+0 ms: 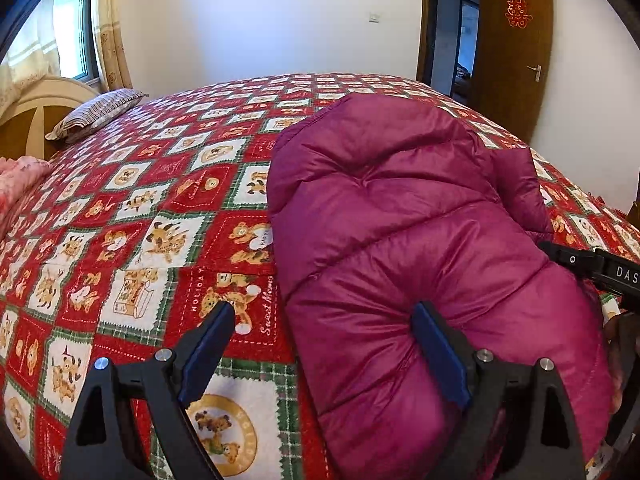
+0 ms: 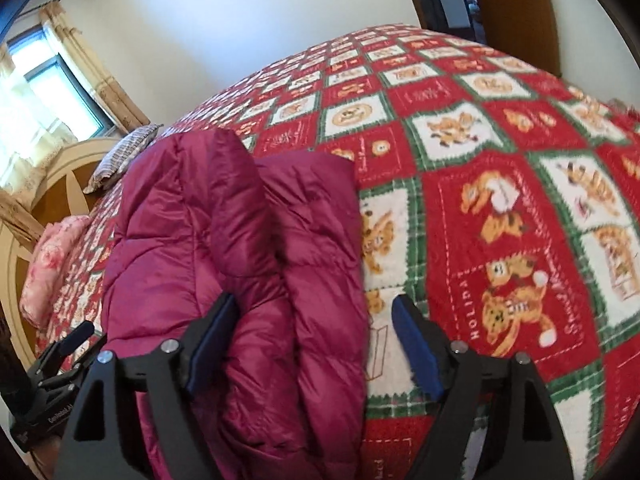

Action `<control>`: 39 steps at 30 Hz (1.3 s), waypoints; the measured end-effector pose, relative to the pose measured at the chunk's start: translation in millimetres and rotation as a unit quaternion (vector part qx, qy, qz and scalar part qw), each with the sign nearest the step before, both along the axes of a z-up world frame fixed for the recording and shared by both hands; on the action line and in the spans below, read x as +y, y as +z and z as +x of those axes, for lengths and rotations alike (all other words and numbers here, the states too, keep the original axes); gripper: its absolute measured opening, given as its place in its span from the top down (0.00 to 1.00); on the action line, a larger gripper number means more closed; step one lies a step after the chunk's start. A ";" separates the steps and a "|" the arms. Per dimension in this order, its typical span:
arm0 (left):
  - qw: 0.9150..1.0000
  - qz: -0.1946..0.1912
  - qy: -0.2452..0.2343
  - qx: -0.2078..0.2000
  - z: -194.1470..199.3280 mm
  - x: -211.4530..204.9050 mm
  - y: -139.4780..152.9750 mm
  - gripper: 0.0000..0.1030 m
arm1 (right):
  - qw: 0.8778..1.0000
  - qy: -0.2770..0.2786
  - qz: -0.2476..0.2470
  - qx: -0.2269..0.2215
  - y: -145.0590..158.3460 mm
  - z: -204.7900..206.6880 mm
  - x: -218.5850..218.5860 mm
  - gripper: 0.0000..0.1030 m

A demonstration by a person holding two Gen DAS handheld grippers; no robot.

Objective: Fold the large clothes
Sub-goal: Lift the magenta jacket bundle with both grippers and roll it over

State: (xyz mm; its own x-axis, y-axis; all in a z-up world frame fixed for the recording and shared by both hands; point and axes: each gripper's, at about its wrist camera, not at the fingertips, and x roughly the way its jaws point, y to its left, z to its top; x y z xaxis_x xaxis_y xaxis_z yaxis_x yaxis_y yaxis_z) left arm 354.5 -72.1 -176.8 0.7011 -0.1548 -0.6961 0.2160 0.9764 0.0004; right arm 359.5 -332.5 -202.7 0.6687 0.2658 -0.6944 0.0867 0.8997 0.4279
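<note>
- Left wrist view: the left gripper (image 1: 324,324) hangs with its jaws spread wide, holding nothing; 1 blue pad (image 1: 438,354) rests against the near end of the jacket (image 1: 404,216), the other sits over the bedspread (image 1: 132,208).
- The jacket, a magenta puffer, lies folded into a long bundle on the bed, its near end by the grippers.
- Right wrist view: the right gripper (image 2: 316,320) also has its jaws apart, gripping nothing; its left pad (image 2: 210,336) touches the jacket (image 2: 240,240), the right pad is over the bedspread (image 2: 500,208).
- The 2 grippers flank the near end of the jacket, each showing at the edge of the other's view.
- A striped pillow (image 1: 98,114) lies by the headboard (image 1: 36,112), well apart from the jacket; a wooden door (image 1: 514,48) stands open beyond the bed.
</note>
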 end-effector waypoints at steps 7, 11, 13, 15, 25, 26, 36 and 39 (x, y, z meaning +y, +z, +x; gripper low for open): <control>1.000 -0.010 0.000 -0.003 5.8 -3.9 -3.3 0.12 | 1.000 0.018 -0.023 -0.011 -1.9 -2.2 11.3 0.21; 1.000 -0.014 -0.003 -0.002 7.5 -4.4 -5.8 0.12 | 0.999 0.037 -0.010 -0.020 -2.6 -2.4 13.3 0.34; 1.000 -0.014 -0.004 -0.001 8.2 -5.4 -6.4 0.12 | 0.999 0.041 -0.011 -0.020 -3.1 -1.4 14.7 0.34; 1.000 -0.015 -0.006 0.000 8.9 -6.0 -6.6 0.12 | 0.999 0.042 -0.007 -0.020 -3.7 0.1 14.5 0.34; 0.999 -0.027 -0.020 0.011 17.5 -7.8 -10.9 0.12 | 0.998 0.055 0.013 -0.019 -6.2 3.8 12.3 0.37; 0.999 -0.028 -0.025 0.010 17.4 -8.2 -11.0 0.12 | 0.998 0.061 0.013 -0.020 -5.7 3.3 13.7 0.42; 0.996 -0.060 -0.068 0.022 20.6 -14.9 -12.1 0.28 | 0.996 0.079 0.025 -0.015 -8.4 7.4 17.1 0.52; 0.995 -0.051 -0.085 0.013 14.8 -22.1 -9.7 0.39 | 0.995 0.092 0.038 -0.014 -9.1 9.0 17.5 0.63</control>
State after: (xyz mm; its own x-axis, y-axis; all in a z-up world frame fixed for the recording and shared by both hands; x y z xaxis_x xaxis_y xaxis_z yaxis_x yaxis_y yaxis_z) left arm 369.2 -94.2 -186.5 0.6399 -0.3414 -0.6885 0.3774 0.9200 -0.1054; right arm 368.5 -314.9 -211.9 0.6229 0.4364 -0.6493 -0.0895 0.8643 0.4950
